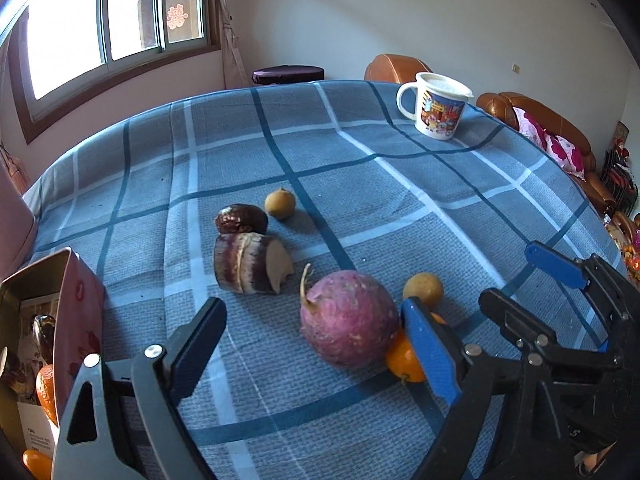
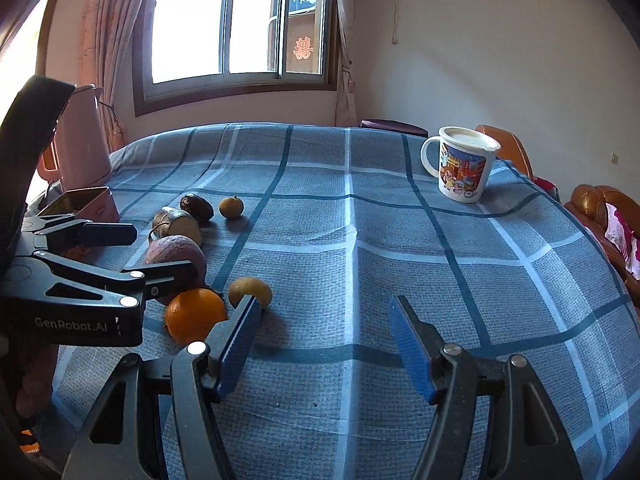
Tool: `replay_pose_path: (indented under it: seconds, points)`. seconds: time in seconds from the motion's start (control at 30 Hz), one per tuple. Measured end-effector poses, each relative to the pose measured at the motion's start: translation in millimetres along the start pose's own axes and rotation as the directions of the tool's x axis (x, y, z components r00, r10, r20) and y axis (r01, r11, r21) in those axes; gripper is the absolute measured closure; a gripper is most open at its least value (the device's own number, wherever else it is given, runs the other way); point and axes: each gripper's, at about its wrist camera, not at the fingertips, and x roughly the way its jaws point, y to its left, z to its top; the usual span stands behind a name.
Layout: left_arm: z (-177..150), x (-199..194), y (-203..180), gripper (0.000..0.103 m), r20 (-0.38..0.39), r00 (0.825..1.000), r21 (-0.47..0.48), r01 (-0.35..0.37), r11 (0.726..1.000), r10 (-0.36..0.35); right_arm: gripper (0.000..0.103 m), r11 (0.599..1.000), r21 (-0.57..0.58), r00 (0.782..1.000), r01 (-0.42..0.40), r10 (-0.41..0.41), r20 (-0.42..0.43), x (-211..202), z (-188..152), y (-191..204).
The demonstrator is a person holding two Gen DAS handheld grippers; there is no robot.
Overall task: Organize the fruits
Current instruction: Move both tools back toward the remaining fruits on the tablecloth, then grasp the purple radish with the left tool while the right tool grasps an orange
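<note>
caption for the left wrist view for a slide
Open left gripper hovers low over a plaid tablecloth, its jaws flanking a purple radish beside an orange.

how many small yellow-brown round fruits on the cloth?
2. One far, beside the dark date; one near, behind the orange, by the purple radish. More may sit hidden in the tin.

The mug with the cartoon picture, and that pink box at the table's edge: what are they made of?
The mug looks like glossy white plastic or glazed ceramic; the sheen fits either. Its flat, thin-rimmed lid suggests plastic. The pink box seems to be painted sheet metal: its inner walls are shiny and reflective, with thin, sharply folded edges. Both are guesses from looks alone.
</note>
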Motion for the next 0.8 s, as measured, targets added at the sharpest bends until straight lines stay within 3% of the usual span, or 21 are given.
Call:
replay_pose_path:
  seconds: [0.07,0.13,0.27,0.5,0.63,0.73,0.8]
  points:
    - [1,4,-1,0.037,-0.008,0.999,-0.001,0.047,0.999,-0.047,0.035,1.0,-0.001,1.0,0.001,-0.001,-0.001,0,0,0]
    - [2,3,-1,0.05,-0.018,0.995,-0.01,0.094,0.995,-0.095,0.035,1.0,0.007,1.0,-0.002,0.002,0.004,-1,-1,-1]
    - [-2,-3,-2,0.051,-0.004,0.998,0.008,0.069,0.998,-0.069,0.035,0.998,0.039,0.999,-0.04,0.04,0.02,-5,0,-3]
    - [-6,-41,21,0.051,0.125,0.991,-0.016,-0.042,0.999,0.043,0.035,0.99,-0.007,0.99,-0.137,0.138,0.038,-10,7,25]
    - [-12,-42,34,0.051,0.119,0.986,-0.028,-0.116,0.993,0.119,0.035,0.983,-0.032,0.984,-0.179,0.18,0.004,-2,6,43]
    - [-20,-38,45,0.051,0.091,0.989,-0.059,-0.108,0.992,0.113,0.036,0.983,-0.038,0.983,-0.182,0.181,-0.025,6,5,49]
    - [-23,-35,48,0.051,0.078,0.992,-0.069,-0.098,0.993,0.103,0.045,0.981,-0.038,0.981,-0.189,0.187,-0.041,10,6,50]
